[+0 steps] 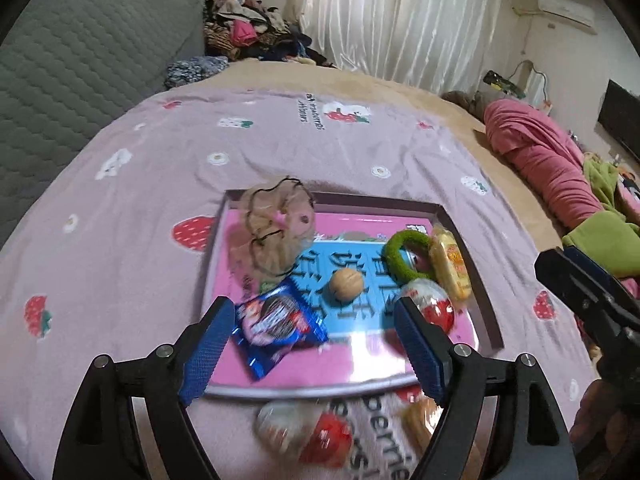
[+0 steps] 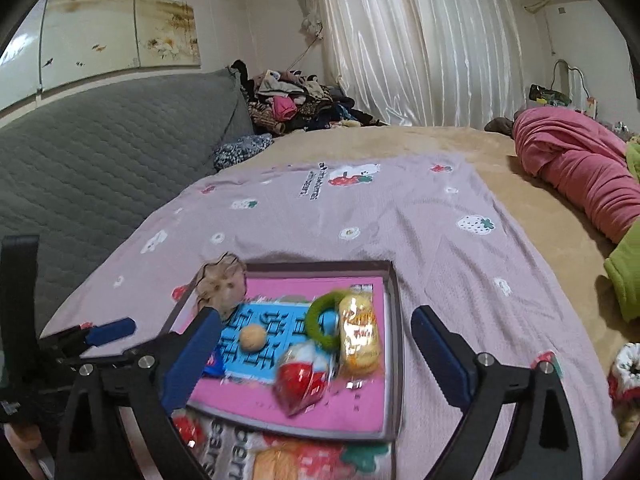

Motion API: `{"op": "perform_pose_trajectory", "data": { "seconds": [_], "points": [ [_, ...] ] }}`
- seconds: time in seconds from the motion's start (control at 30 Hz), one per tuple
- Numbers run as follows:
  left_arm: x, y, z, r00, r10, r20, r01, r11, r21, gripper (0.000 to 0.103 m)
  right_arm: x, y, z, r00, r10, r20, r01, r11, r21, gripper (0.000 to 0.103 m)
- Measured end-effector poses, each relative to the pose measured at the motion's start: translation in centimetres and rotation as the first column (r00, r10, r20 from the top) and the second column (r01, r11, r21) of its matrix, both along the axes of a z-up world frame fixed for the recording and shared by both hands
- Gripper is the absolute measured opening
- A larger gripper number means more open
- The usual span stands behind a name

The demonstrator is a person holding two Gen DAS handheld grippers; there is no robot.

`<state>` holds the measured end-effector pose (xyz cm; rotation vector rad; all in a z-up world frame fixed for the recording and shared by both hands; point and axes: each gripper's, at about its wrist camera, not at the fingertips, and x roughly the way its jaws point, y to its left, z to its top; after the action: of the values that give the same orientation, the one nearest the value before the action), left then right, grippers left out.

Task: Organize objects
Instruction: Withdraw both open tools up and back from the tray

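A shallow box lid with a pink and blue picture point(image 1: 468, 240) point(image 2: 394, 300) lies on the strawberry-print blanket. In it are a beige scrunchie point(image 1: 276, 228) point(image 2: 222, 284), a blue snack packet point(image 1: 276, 322), a walnut point(image 1: 346, 284) point(image 2: 253, 337), a green ring point(image 1: 404, 254) point(image 2: 320, 322), a yellow wrapped snack point(image 1: 450, 262) point(image 2: 358, 332) and a red-and-white egg point(image 1: 432, 304) point(image 2: 304, 376). My left gripper point(image 1: 314, 344) is open and empty above the lid's near edge. My right gripper point(image 2: 316, 356) is open and empty over the lid.
A second red-and-white egg point(image 1: 304, 434) and an orange wrapped snack point(image 1: 420, 418) point(image 2: 280, 462) lie on the blanket in front of the lid. A grey quilted headboard point(image 2: 100, 160), a clothes pile point(image 2: 296, 100) and pink and green bedding point(image 2: 580, 168) ring the bed.
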<state>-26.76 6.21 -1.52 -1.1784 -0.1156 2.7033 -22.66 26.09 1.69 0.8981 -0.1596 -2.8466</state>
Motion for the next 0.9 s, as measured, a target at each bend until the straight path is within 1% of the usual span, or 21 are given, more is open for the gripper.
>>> {"op": "perform_pose_trajectory", "data": {
  "seconds": [0.1, 0.17, 0.27, 0.37, 0.67, 0.9],
  "points": [
    [2.0, -1.0, 1.2, 1.000, 0.021, -0.012, -0.021, 1.000, -0.022, 0.083, 2.3, -0.8, 1.4, 1.000, 0.003, -0.013, -0.002, 0.999, 0.043, 0.097],
    [3.1, -1.5, 2.0, 0.999, 0.027, -0.017, -0.027, 0.999, -0.023, 0.083, 3.7, -1.2, 2.3, 1.000, 0.008, -0.019, -0.007, 0.999, 0.054, 0.100],
    [5.3, -2.4, 3.5, 0.998, 0.042, -0.036, -0.043, 0.999, -0.028, 0.083, 5.4, -2.1, 3.7, 0.999, 0.020, -0.025, -0.019, 0.997, 0.075, 0.101],
    [6.7, -2.9, 4.7, 0.998, 0.049, -0.048, -0.050, 0.998, -0.031, 0.084, 7.4, -3.0, 5.2, 0.999, 0.024, -0.045, -0.019, 0.994, 0.106, 0.101],
    [11.6, -3.5, 9.3, 0.992, 0.049, -0.116, -0.053, 0.998, -0.033, 0.084, 12.6, -3.6, 9.0, 0.995, 0.032, -0.092, -0.019, 0.990, 0.142, 0.102],
    [14.9, -3.7, 11.4, 0.988, 0.042, -0.146, -0.046, 0.999, -0.025, 0.084, 16.1, -3.5, 10.8, 0.992, 0.030, -0.119, -0.012, 0.988, 0.151, 0.102]
  ]
}}
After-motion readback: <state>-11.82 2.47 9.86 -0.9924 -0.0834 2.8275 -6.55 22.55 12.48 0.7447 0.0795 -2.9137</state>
